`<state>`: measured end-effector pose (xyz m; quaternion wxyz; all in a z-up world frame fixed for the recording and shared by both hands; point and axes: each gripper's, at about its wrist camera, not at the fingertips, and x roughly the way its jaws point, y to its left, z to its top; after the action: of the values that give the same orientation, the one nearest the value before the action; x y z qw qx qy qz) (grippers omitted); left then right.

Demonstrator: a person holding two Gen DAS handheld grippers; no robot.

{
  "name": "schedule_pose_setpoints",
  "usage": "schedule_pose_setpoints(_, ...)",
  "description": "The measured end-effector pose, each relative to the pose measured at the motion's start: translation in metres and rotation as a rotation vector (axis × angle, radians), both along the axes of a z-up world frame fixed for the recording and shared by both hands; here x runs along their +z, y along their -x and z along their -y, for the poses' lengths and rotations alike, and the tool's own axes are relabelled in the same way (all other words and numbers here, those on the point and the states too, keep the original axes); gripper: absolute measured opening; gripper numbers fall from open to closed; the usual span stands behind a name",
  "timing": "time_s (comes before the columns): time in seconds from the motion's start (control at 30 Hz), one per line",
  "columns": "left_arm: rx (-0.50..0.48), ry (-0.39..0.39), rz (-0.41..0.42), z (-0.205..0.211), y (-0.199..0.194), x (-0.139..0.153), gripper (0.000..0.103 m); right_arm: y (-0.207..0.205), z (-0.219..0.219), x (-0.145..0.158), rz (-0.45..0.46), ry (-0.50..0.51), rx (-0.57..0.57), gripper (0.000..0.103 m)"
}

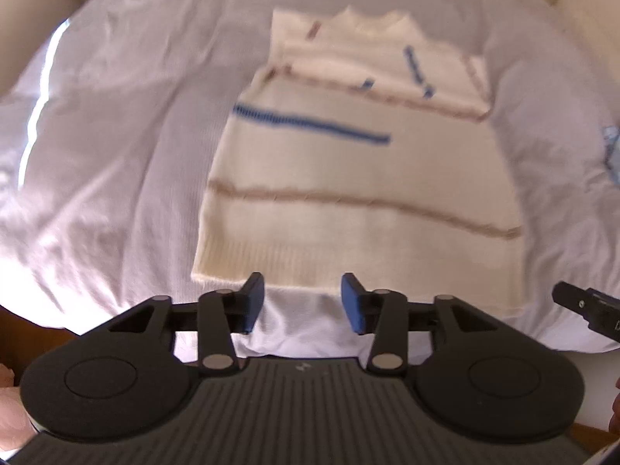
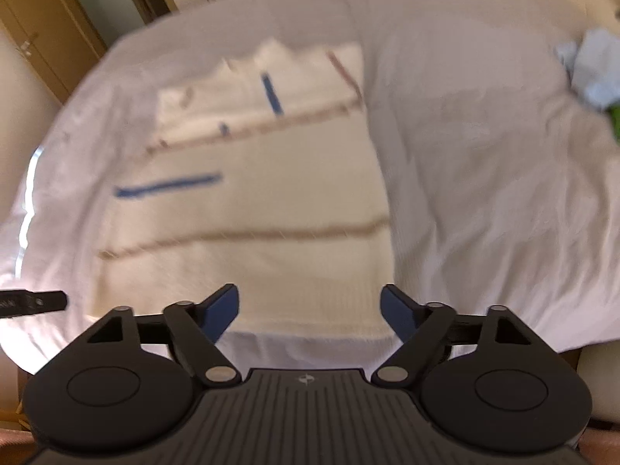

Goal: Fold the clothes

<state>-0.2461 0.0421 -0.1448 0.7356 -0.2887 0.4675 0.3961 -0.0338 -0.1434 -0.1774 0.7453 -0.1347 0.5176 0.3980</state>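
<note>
Currently cream sweater [image 1: 348, 178] flat on bed [image 1: 116, 155], sleeves already folded across chest, hem nearest both grippers. Left gripper [image 1: 302, 302] and right gripper [image 2: 310, 310] hover just short of hem, jaws wide, holding nothing — likely lined up to pinch hem corners. Blue-green cloth pile [image 2: 593, 73] well apart at bed edge; nothing in way.

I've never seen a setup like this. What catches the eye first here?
A cream sweater with blue and tan stripes lies on a white bedsheet, sleeves folded in. Both hand-held grippers, left and right, hover open at its ribbed hem.
</note>
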Motion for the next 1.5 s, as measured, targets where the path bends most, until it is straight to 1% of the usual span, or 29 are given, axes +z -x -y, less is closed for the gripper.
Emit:
schedule_pose_setpoints(0.03,0.0,-0.016,0.004,0.005,-0.001,0.012,0.049,0.003,0.001,0.011,0.004,-0.01,0.004,0.089)
schedule_pose_setpoints(0.13,-0.007,-0.043,0.012,0.02,0.004,0.037,0.051,0.012,0.003,0.043,0.018,-0.039,0.016,0.092)
schedule_pose_setpoints(0.27,-0.026,-0.046,0.018,0.032,0.008,0.059,0.051,0.023,0.007,0.086,0.035,-0.078,0.032,0.094)
schedule_pose_setpoints(0.43,-0.083,-0.08,0.023,0.04,0.009,0.08,0.052,0.037,0.015,0.101,0.055,-0.069,0.018,0.094)
schedule_pose_setpoints(0.63,-0.17,-0.126,0.029,0.03,0.01,0.096,0.053,0.05,0.014,0.105,0.076,-0.086,-0.044,0.095)
schedule_pose_setpoints(0.73,-0.189,-0.141,0.03,0.024,0.016,0.103,0.055,0.059,0.008,0.104,0.075,-0.083,-0.059,0.095)
schedule_pose_setpoints(0.87,-0.187,-0.144,0.026,0.014,0.026,0.104,0.055,0.072,-0.003,0.102,0.074,-0.077,-0.05,0.095)
schedule_pose_setpoints(1.07,-0.168,-0.128,0.017,0.01,0.037,0.103,0.055,0.083,-0.012,0.105,0.08,-0.059,-0.01,0.095)
schedule_pose_setpoints(1.17,-0.161,-0.118,0.009,0.013,0.037,0.102,0.056,0.083,-0.011,0.105,0.079,-0.041,-0.001,0.096)
schedule_pose_setpoints(1.23,-0.156,-0.112,0.004,0.015,0.037,0.101,0.058,0.081,-0.009,0.105,0.075,-0.03,0.003,0.096)
schedule_pose_setpoints(1.5,-0.143,-0.067,-0.038,0.032,0.031,0.086,0.058,0.077,0.005,0.094,0.037,0.021,0.02,0.097)
